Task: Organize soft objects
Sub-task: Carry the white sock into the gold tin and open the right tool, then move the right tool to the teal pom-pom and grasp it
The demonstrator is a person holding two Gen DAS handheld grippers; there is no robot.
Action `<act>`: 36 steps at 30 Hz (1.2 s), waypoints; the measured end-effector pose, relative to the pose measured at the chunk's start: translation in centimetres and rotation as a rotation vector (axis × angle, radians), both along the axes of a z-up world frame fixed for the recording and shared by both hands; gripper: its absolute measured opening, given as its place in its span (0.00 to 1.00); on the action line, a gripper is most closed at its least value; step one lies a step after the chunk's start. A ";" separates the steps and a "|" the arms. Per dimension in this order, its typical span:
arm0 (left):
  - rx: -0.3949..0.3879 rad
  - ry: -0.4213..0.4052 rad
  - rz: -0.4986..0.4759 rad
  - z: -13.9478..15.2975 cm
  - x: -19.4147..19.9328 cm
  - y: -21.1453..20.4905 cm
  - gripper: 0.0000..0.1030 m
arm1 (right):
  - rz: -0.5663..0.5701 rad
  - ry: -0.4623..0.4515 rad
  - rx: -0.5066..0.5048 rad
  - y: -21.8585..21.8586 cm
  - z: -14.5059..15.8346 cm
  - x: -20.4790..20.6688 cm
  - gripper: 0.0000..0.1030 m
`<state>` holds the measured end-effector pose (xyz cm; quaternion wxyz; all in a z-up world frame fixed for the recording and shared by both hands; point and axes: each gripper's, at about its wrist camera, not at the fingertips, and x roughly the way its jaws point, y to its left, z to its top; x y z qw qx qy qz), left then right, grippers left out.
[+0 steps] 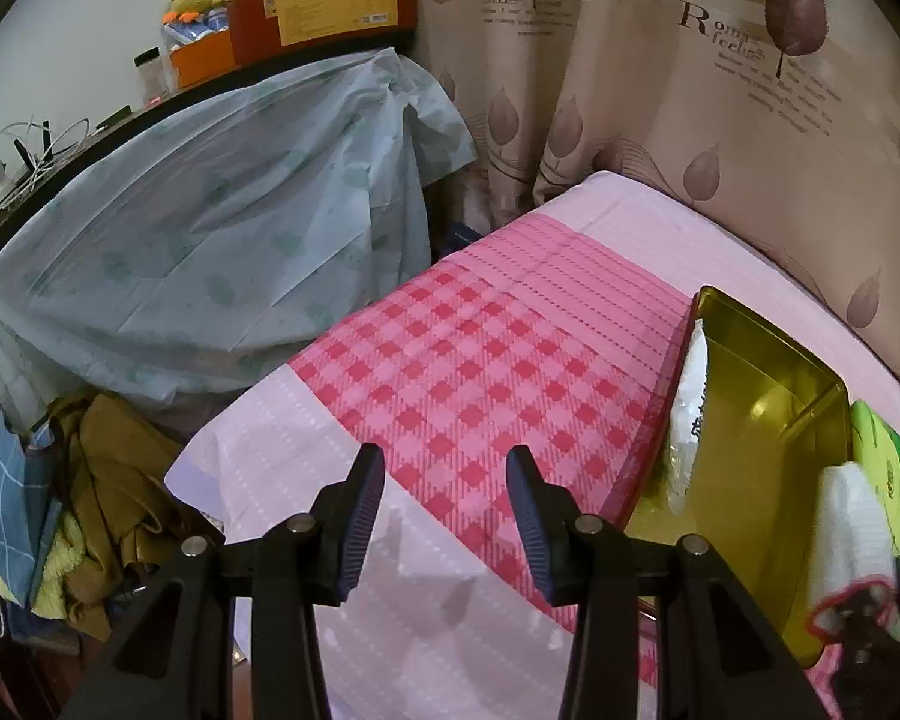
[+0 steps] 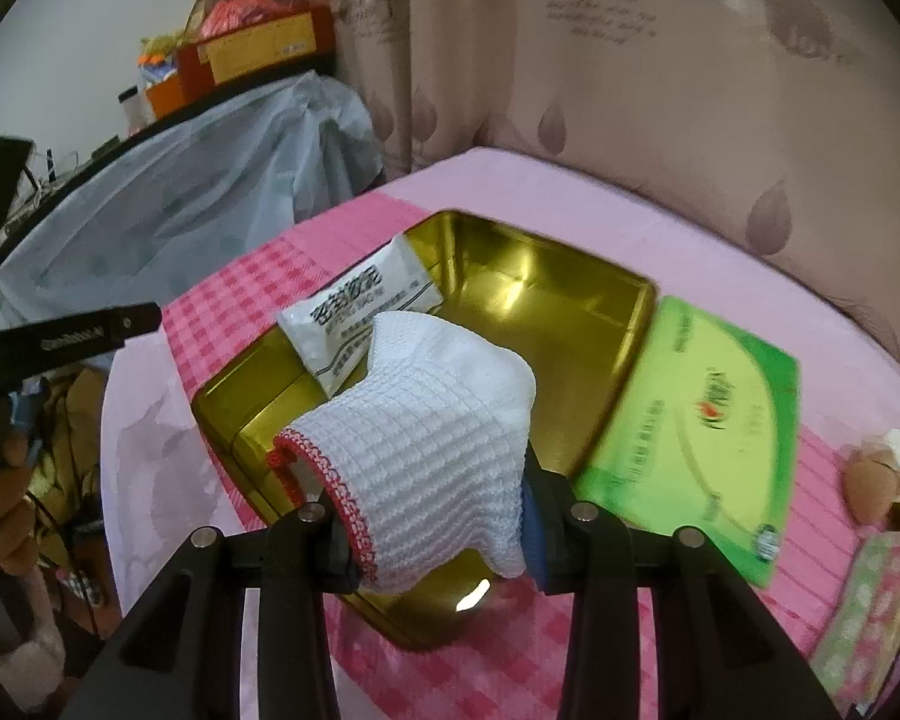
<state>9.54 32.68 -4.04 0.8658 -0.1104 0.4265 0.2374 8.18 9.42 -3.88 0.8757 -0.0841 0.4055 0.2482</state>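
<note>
Pink bed (image 2: 570,192) below, right hand-held gripper (image 2: 438,510) grips the cloth (image 2: 426,438) — lower it fully inside the tin (image 2: 570,324) beside the packet (image 2: 360,312) before releasing — left hand-held gripper (image 1: 444,516) waits open, empty.

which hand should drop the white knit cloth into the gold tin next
Right. Its tool is already shut on the white knit cloth and sits right over the gold tin, beside the white packet. The left tool is open, holds nothing, and points at bare bedding beside the tin.
</note>
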 end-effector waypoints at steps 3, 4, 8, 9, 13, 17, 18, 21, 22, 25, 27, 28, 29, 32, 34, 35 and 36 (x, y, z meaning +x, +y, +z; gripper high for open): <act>-0.003 0.002 0.000 -0.1 0.0 0.1 0.42 | 0.005 0.013 -0.020 1.0 -0.9 0.6 0.35; -0.004 0.003 -0.001 -0.1 0.0 0.1 0.42 | 0.005 0.015 -0.027 1.1 -1.0 0.7 0.35; -0.002 0.002 -0.003 -0.1 0.1 0.0 0.42 | 0.006 0.027 -0.049 1.7 -1.8 1.6 0.37; -0.001 0.002 -0.003 -0.1 0.0 0.0 0.42 | 0.005 0.030 -0.050 1.7 -1.9 1.8 0.40; 0.001 0.004 -0.007 -0.2 0.1 0.0 0.42 | 0.006 0.033 -0.058 1.9 -2.3 2.1 0.44; 0.004 0.003 -0.011 -0.2 0.1 -0.1 0.42 | 0.011 0.023 -0.065 2.0 -2.2 1.8 0.60; 0.004 0.002 -0.011 -0.2 0.1 -0.2 0.42 | 0.011 0.019 -0.060 1.9 -2.1 1.7 0.63; 0.007 0.003 -0.017 -0.2 0.2 -0.3 0.42 | 0.014 0.013 -0.052 1.6 -1.7 1.2 0.67; 0.007 0.004 -0.018 -0.3 0.2 -0.3 0.42 | 0.015 0.013 -0.048 1.5 -1.6 1.0 0.67; 0.010 0.001 -0.019 -0.2 0.2 -0.3 0.42 | 0.016 0.010 -0.027 0.7 -1.0 0.1 0.67; 0.010 0.001 -0.022 -0.2 0.2 -0.4 0.42 | 0.015 -0.001 -0.010 0.0 -0.3 -0.7 0.67; 0.011 0.000 -0.024 -0.1 0.2 -0.4 0.42 | 0.013 -0.008 0.001 -0.5 0.1 -1.1 0.67; 0.014 0.000 -0.029 -0.1 0.3 -0.5 0.42 | 0.009 -0.015 0.009 -1.1 0.5 -1.4 0.67; 0.023 0.002 -0.038 -0.1 0.3 -0.7 0.42 | -0.013 -0.040 0.026 -2.9 1.7 -2.1 0.67; 0.029 0.001 -0.041 -0.1 0.3 -0.8 0.42 | -0.042 -0.071 0.024 -4.7 2.6 -2.4 0.67; 0.030 0.000 -0.042 -0.1 0.3 -0.9 0.42 | -0.064 -0.087 0.020 -5.9 3.0 -2.3 0.67; 0.031 -0.001 -0.043 -0.1 0.3 -0.9 0.42 | -0.080 -0.093 0.015 -6.7 3.1 -2.2 0.67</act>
